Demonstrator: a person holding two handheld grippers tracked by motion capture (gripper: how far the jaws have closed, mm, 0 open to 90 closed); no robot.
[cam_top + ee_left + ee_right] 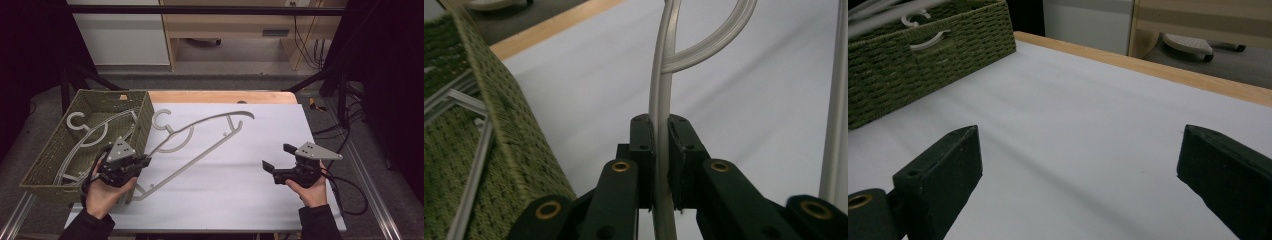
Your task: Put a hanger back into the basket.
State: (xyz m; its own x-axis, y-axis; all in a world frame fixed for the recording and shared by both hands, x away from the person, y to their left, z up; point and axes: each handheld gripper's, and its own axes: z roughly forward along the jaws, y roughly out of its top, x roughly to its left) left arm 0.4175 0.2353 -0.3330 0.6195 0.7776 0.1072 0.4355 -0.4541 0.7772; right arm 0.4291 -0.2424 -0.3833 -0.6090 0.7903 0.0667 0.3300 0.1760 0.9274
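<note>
Grey plastic hanger (660, 100) pinched in left tongs (661, 150) – unlabelled.

The light wooden table (220, 96) is covered by a white rectangular sheet (260, 150) that leaves a strip of wood bare along the far edge. A green woven rectangular basket (145, 122) stands at the table's left end, beside the sheet's left edge. The sheet's middle and right part lie bare.
</note>
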